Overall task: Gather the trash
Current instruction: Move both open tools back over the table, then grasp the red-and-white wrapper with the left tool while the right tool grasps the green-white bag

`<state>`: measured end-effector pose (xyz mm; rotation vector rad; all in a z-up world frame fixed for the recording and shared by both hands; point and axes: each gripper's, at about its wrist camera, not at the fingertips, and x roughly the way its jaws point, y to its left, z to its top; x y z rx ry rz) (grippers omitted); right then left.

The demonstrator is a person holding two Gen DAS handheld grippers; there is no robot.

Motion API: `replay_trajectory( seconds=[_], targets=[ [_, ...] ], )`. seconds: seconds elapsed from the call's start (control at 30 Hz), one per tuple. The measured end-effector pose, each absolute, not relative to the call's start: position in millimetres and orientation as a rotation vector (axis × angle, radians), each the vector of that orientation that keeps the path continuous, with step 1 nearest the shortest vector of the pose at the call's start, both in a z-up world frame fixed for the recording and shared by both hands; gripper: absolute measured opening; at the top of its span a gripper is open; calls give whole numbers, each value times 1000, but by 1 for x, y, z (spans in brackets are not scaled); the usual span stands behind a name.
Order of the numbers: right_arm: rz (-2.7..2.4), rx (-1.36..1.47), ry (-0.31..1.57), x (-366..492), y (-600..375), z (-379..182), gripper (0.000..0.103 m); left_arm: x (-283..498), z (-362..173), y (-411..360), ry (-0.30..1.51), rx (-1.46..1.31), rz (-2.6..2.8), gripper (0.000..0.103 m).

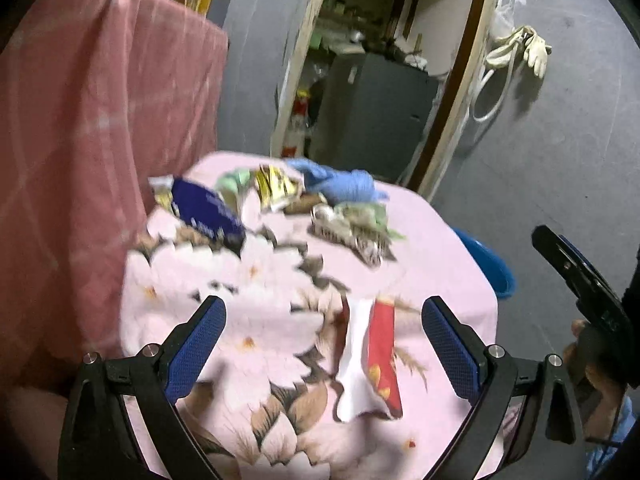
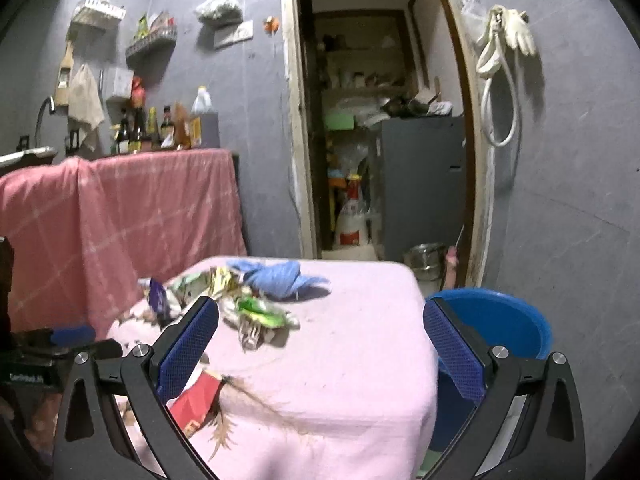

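A small table with a pink flowered cloth (image 1: 256, 280) holds trash. A red and white wrapper (image 1: 370, 356) lies nearest, just ahead of my open, empty left gripper (image 1: 324, 332); it also shows in the right wrist view (image 2: 198, 400). At the far side lie a dark blue packet (image 1: 208, 210), a gold wrapper (image 1: 276, 188), a blue glove (image 1: 340, 182) and a green crumpled wrapper (image 1: 356, 224). My right gripper (image 2: 320, 332) is open and empty above the table's right half, the green wrapper (image 2: 260, 314) ahead. A blue bin (image 2: 496, 320) stands right of the table.
A counter draped in pink cloth (image 2: 120, 208) with bottles (image 2: 160, 124) stands to the left. An open doorway (image 2: 380, 140) behind the table shows a grey cabinet (image 2: 420, 176) and a steel pot (image 2: 426, 258). Gloves and a hose (image 2: 504, 52) hang on the grey wall.
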<state>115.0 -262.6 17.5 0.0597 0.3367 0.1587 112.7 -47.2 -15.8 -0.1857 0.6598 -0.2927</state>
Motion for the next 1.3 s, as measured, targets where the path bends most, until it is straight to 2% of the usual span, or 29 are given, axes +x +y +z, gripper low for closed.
replay_trajectory(
  seconds=[0.17, 0.33, 0.47, 0.63, 0.73, 1.2, 1.3],
  targets=[
    [183, 67, 386, 122, -260, 3, 103, 116, -26, -54, 720, -196, -332, 93],
    [201, 63, 432, 130, -257, -9, 103, 124, -39, -61, 796, -202, -377, 67],
    [221, 63, 466, 136, -255, -20, 103, 133, -48, -63, 848, -229, -403, 51],
    [242, 66, 512, 146, -253, -31, 103, 140, -54, -65, 890, -246, -421, 18],
    [252, 64, 534, 152, -250, -35, 103, 143, -55, -63, 893, -257, -420, 4],
    [301, 63, 629, 196, -233, -41, 102, 163, -36, -40, 806, -310, -358, 1],
    [322, 68, 644, 209, -226, -41, 99, 172, -35, -35, 791, -311, -332, 1]
  ],
)
